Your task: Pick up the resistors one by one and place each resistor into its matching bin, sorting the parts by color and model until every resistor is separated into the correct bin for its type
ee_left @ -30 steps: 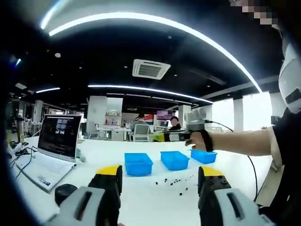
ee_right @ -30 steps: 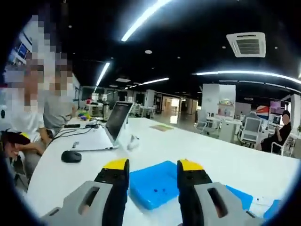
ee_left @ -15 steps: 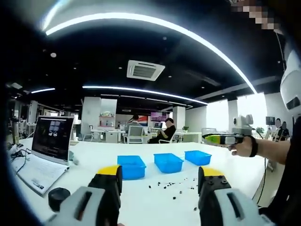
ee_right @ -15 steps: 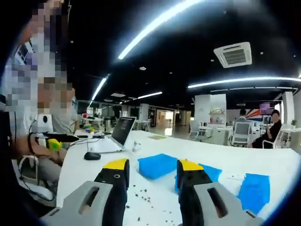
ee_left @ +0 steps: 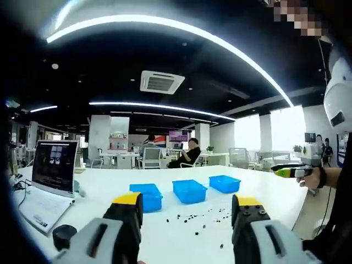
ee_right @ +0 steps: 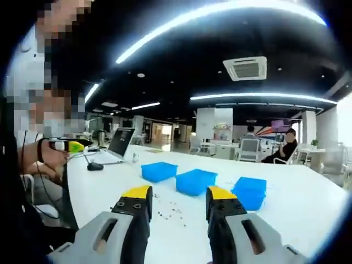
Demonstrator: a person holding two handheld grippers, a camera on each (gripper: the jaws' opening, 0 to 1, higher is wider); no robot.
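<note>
Both held up off the table [ee_left: 264, 190] with jaws parted and nothing between them: left gripper [ee_left: 187, 206] and right gripper [ee_right: 171, 198], each looking down on small dark resistors [ee_left: 199, 219] strewn loose on the white top just in front of three blue bins [ee_left: 190, 190] set in a row. Likely featherlight, stiff-bodied with thin bendable leads, prone to skitter, so best pinched across the body. Too small and scattered to count; beyond them, one open laptop [ee_left: 50, 179] and one mouse [ee_left: 64, 235].

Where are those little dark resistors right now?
In the left gripper view, the resistors lie scattered loose on the white table, just in front of the three blue bins.
</note>
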